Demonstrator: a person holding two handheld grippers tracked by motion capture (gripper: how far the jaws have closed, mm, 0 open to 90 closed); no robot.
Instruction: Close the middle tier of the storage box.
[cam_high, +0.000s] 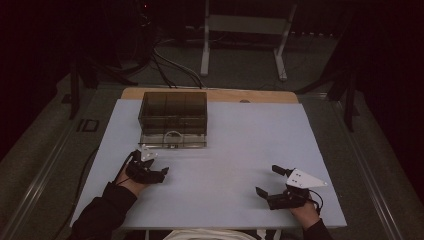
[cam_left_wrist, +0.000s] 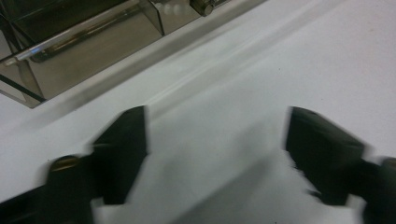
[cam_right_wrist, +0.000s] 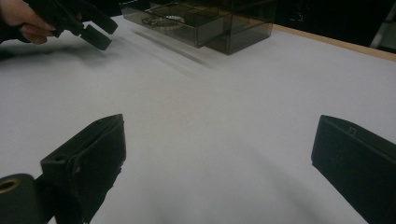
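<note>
A smoky see-through drawer box (cam_high: 172, 112) stands at the back left of the white table (cam_high: 225, 150). Its low front drawer (cam_high: 173, 137) is pulled out, with a pale beaded ring (cam_right_wrist: 164, 19) lying in it. My left gripper (cam_high: 156, 165) rests just in front of the drawer, held by a hand in a dark sleeve. Its jaws (cam_left_wrist: 217, 140) stand apart over bare table with nothing between them, and the drawer's front (cam_left_wrist: 93, 46) is close ahead. My right gripper (cam_high: 268, 180) lies near the front right edge, open wide and empty (cam_right_wrist: 219, 149). The right gripper view also takes in the left gripper (cam_right_wrist: 95, 30).
A wooden strip (cam_high: 250, 95) runs along the table's far edge behind the box. Beyond it are a dark floor with cables (cam_high: 165, 65) and a metal stand (cam_high: 245, 35). Bare white surface lies between the two grippers and to the box's right.
</note>
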